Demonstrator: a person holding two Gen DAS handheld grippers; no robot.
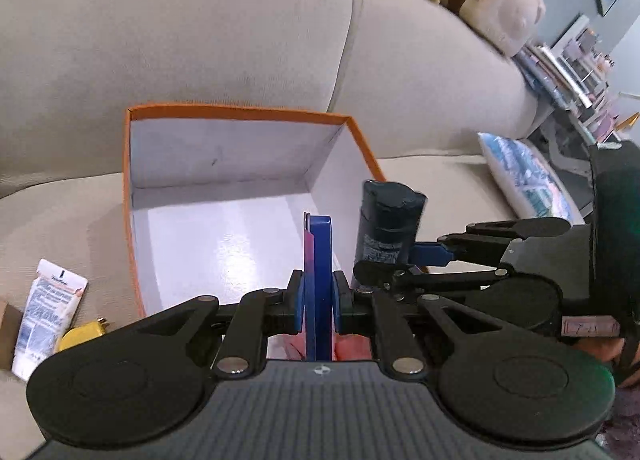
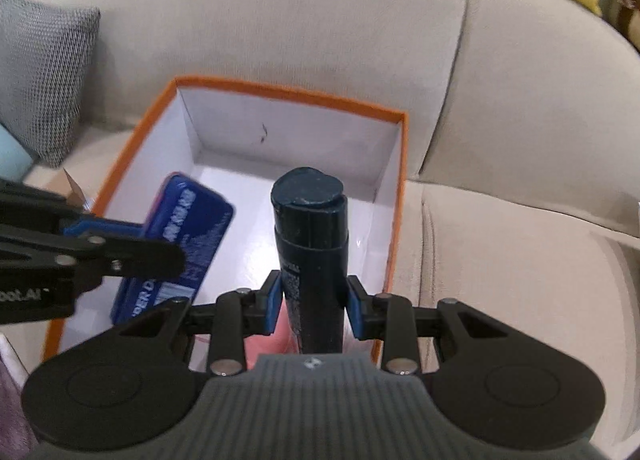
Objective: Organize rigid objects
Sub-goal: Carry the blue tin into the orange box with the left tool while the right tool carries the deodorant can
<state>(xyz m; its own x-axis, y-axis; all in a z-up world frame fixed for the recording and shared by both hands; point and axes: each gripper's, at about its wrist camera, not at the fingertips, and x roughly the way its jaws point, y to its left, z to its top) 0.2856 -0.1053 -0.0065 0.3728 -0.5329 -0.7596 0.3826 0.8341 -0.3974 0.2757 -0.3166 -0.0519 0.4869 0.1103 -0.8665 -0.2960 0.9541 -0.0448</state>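
Note:
An orange box with a white inside sits on the beige sofa; its rim also shows in the right wrist view. My left gripper is shut on a flat blue tin, held edge-on over the box's near side. From the right wrist view the same blue tin hangs over the box's left part. My right gripper is shut on a dark blue cylindrical bottle, cap forward, above the box's right half. In the left wrist view that bottle stands beside the tin.
A white tube and a yellow plug lie on the seat left of the box. A grey patterned cushion leans at the sofa's left end. A blue-white pillow and a cluttered shelf are to the right.

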